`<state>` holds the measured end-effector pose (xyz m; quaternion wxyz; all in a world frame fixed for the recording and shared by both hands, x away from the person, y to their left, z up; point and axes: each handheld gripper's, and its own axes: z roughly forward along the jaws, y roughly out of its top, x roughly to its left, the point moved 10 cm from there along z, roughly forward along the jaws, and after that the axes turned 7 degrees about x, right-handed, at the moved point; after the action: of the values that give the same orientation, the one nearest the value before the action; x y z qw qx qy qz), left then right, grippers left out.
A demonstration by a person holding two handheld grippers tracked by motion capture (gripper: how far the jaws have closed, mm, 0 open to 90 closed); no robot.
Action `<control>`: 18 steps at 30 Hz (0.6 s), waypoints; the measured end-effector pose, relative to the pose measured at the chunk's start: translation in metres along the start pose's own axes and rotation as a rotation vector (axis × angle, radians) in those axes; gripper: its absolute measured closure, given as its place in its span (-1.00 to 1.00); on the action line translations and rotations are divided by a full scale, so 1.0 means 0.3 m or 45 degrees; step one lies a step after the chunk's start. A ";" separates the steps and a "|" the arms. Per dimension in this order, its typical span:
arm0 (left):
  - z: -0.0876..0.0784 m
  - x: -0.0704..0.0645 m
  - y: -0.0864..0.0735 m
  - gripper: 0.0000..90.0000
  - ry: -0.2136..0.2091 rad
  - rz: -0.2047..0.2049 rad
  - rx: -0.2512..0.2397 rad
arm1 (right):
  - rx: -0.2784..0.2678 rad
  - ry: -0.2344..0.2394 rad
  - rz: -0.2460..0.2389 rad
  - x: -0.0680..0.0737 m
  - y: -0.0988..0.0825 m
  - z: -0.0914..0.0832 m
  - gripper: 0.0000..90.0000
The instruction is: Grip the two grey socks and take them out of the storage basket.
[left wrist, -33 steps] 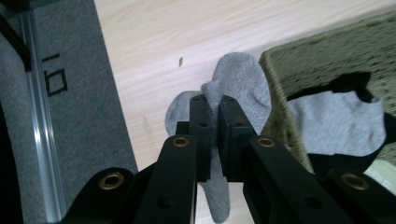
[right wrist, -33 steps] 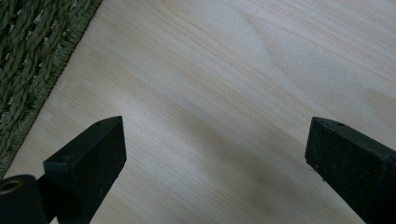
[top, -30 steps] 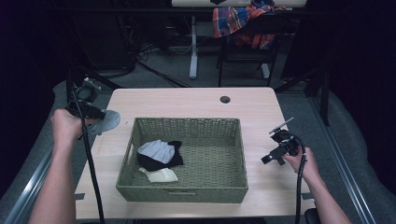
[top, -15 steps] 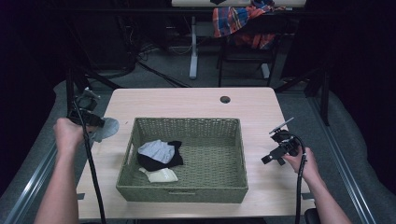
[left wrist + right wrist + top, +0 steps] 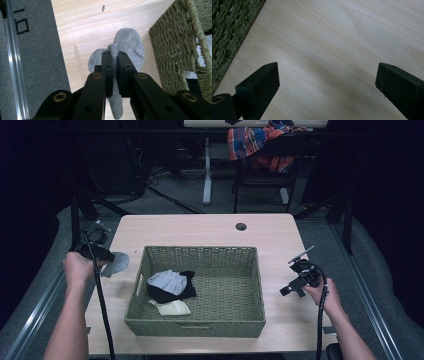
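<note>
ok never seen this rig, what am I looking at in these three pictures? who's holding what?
No robot arm here: a person stands at a wooden table and holds a hand-held two-jaw gripper in each hand. The high view comes from a fixed camera above the person's side, so the forearms enter from the bottom. The other two pictures come from cameras riding on the grippers, looking along their black jaws.

The left gripper is shut on a grey sock, over the table beside a woven basket. The same sock shows at the left of the high view. In the basket lie a light grey piece, a black piece and a cream piece, apparently more small clothing.

The right gripper is open and holds nothing; its view shows bare tabletop between the jaws, with the basket's edge at the upper left.
</note>
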<state>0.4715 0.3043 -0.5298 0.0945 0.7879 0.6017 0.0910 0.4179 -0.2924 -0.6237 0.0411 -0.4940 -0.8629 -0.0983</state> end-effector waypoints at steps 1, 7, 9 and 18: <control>0.008 -0.001 -0.002 0.90 -0.003 -0.001 0.004 | 0.002 -0.001 -0.001 0.000 0.000 0.000 -0.89; 0.049 -0.003 -0.014 0.90 -0.014 -0.010 0.023 | -0.021 -0.003 0.017 0.001 0.003 0.002 -0.89; 0.067 -0.005 -0.018 0.90 -0.017 -0.016 0.025 | -0.014 0.000 0.013 0.001 0.002 0.002 -0.89; 0.127 -0.013 -0.025 0.90 -0.028 -0.035 0.037 | -0.014 -0.001 0.015 0.000 0.002 0.002 -0.89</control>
<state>0.4731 0.3009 -0.5686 0.0911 0.7818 0.6126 0.0724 0.4184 -0.2920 -0.6241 0.0386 -0.4992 -0.8595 -0.1027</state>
